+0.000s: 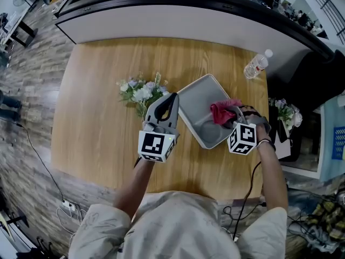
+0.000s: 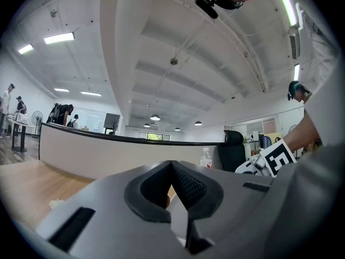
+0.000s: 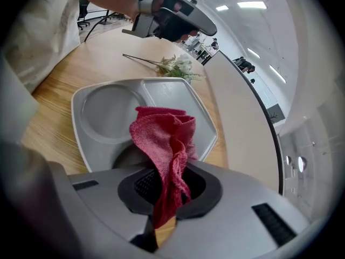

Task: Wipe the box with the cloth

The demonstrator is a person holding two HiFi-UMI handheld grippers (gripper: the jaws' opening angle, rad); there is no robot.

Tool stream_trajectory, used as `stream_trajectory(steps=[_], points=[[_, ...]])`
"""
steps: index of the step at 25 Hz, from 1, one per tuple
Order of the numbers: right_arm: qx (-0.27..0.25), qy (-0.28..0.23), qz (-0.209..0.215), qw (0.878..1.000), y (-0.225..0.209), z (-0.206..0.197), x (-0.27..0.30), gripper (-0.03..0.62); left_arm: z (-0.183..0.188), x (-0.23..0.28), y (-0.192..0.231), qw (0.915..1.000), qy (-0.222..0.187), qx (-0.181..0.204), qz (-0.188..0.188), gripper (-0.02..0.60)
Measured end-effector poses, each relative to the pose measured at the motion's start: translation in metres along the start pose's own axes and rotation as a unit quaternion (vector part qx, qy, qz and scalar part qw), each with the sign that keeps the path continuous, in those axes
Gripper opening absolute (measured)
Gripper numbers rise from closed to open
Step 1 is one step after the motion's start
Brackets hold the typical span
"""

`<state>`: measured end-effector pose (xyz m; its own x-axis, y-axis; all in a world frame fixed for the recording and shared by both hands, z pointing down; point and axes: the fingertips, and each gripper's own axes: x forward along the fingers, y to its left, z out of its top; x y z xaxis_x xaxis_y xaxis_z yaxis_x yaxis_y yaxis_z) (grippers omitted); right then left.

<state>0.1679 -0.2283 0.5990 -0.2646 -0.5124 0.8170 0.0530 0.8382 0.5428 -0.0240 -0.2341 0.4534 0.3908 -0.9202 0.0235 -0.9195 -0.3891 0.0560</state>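
A grey compartment box (image 1: 200,99) (image 3: 161,95) lies on the wooden table, right of centre. My right gripper (image 1: 233,112) (image 3: 168,185) is shut on a red cloth (image 1: 222,112) (image 3: 164,144), and the cloth hangs over the box's right part. My left gripper (image 1: 168,102) (image 2: 171,169) hovers at the box's left edge, tilted up, its jaws shut with nothing between them.
A bunch of artificial flowers (image 1: 141,93) (image 3: 175,66) lies left of the box. A plastic water bottle (image 1: 256,65) (image 2: 206,158) stands at the table's far right corner. A long curved counter (image 1: 188,15) runs behind the table. A black chair (image 2: 233,150) stands to the right.
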Motion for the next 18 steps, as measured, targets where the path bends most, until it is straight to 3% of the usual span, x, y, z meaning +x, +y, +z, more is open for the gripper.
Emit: stream_trajectory(steps=[18], points=[[0.002, 0.043, 0.044, 0.998, 0.033, -0.024, -0.023, 0.051, -0.004, -0.004, 0.0, 1.0, 0.005, -0.006, 0.0, 0.009]])
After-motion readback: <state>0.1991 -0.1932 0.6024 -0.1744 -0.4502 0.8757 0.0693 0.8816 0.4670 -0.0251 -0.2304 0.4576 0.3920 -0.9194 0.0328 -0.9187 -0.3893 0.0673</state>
